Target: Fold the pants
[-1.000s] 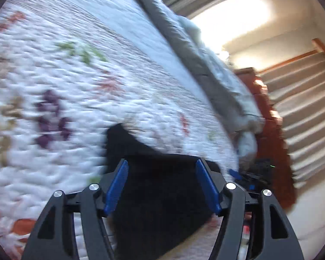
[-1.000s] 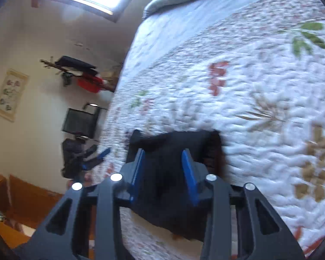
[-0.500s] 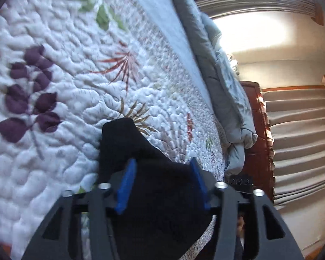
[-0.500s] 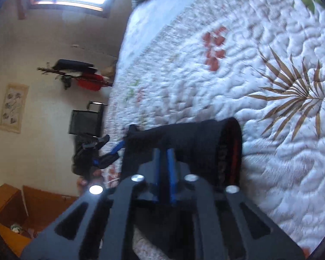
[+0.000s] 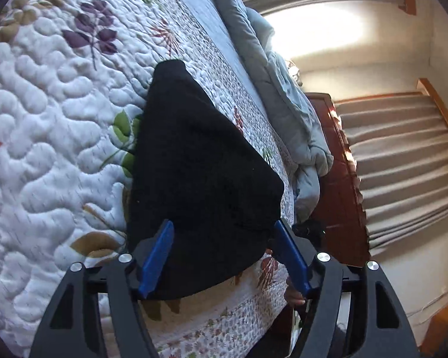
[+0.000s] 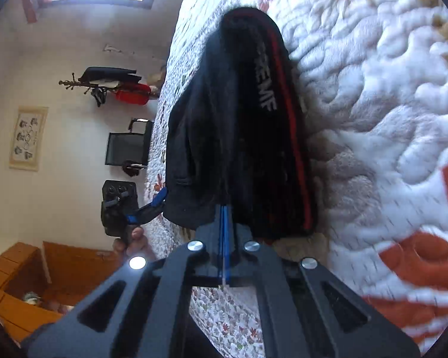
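Note:
The black pants [image 5: 200, 161] lie in a folded bundle on the white floral quilt [image 5: 44, 119], near the bed's edge. My left gripper [image 5: 224, 238] is open, its blue pads on either side of the bundle's near end. In the right wrist view the pants [image 6: 242, 125] show a red stripe and white lettering along one edge. My right gripper [image 6: 225, 217] is shut on the near edge of the pants. The left gripper [image 6: 152, 205] shows there beside the bundle, held in a hand.
A grey duvet [image 5: 271, 74] lies bunched along the far side of the bed. A wooden bed frame [image 5: 337, 179] and curtains [image 5: 403, 161] stand beyond it. A black chair [image 6: 128, 149], a coat rack [image 6: 110, 86] and a wooden cabinet [image 6: 30, 283] stand by the wall.
My right gripper has shut on the pants' edge. Both grippers have drawn back, so more of the bundle shows. My left gripper closed a little, then opened wide again.

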A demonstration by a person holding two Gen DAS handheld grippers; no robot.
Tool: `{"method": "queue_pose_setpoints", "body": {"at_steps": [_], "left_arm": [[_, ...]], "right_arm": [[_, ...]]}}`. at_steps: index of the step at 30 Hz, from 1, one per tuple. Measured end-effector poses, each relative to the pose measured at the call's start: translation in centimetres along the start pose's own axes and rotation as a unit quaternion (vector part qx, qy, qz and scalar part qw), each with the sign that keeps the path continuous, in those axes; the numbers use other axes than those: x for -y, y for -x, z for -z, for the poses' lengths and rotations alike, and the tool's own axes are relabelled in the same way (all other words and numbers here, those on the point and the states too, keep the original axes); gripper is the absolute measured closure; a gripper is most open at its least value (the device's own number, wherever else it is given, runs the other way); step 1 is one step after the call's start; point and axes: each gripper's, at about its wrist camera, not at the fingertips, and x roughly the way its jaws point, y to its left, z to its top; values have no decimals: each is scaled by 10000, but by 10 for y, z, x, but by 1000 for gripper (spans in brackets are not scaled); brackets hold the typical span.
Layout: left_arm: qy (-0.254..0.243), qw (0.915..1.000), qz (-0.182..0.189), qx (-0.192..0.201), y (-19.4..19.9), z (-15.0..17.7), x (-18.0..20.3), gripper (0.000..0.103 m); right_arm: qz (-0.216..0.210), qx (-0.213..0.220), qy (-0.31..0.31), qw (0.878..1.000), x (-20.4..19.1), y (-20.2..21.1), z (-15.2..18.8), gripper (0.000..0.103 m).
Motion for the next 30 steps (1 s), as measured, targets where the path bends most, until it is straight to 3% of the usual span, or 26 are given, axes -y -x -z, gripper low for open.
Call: {"method": "queue_pose_setpoints", "body": {"at_steps": [1, 3, 5, 7, 9, 10, 11, 12, 14, 16, 17, 18, 19, 21, 23, 26, 27, 30], "left_arm": [[-77, 9999, -70, 7, 3, 1, 5, 28], [-257, 9994, -239, 36, 9, 3, 15, 23], [-442, 9985, -283, 125, 16, 6, 24, 20], [-419, 9978, -415, 298, 19, 6, 28, 13], [-330, 9977, -494, 341, 18, 6, 27, 11], [-245, 9973, -616, 320, 17, 6, 26, 11], [-225, 9966, -725, 308, 16, 6, 27, 11], [-266, 9956, -853, 270, 18, 8, 31, 11], [-408, 9933, -1061, 221, 25, 15, 40, 7], [-708, 9860, -1461, 382, 40, 29, 59, 4], [-883, 9811, -1654, 484, 49, 37, 71, 4], [-1074, 9735, -1921, 616, 59, 48, 86, 4], [-1272, 9643, -2214, 704, 66, 58, 100, 4], [-1773, 9450, -2593, 905, 80, 82, 133, 4], [-2293, 9229, -2862, 1172, 97, 116, 173, 4], [-2756, 8913, -3222, 1608, 119, 163, 223, 4], [-2894, 8795, -3347, 1751, 128, 184, 241, 4], [-3140, 8561, -3700, 1775, 138, 224, 279, 4]], "right_arm": [[-3, 98, 90, 9999, -12, 8, 1, 93], [-86, 362, 319, 9988, -37, 20, -1, 68], [29, 741, 435, 9963, -55, 28, -11, 59], [144, 1005, 328, 9943, -61, 22, -30, 57], [379, 868, 129, 9954, -50, -1, -46, 61], [612, 778, -39, 9951, -38, -11, -49, 68], [842, 701, -221, 9937, -24, -18, -50, 92], [921, 742, -352, 9924, -15, -16, -49, 103], [721, 940, -652, 9908, -3, -1, -40, 100], [773, 1154, -553, 9888, -16, 19, -22, 71], [766, 1291, -423, 9878, -33, 34, -6, 49], [1049, 1436, -240, 9838, -52, 46, 10, 39], [1414, 1547, -40, 9778, -71, 57, 26, 36], [2081, 1775, 396, 9611, -117, 76, 72, 8], [2758, 1959, 601, 9391, -158, 88, 117, 7], [3304, 2446, 779, 9083, -207, 102, 182, 3], [3547, 2598, 1008, 8925, -231, 103, 205, 3], [4227, 2549, 1609, 8547, -282, 94, 255, 3]]}}
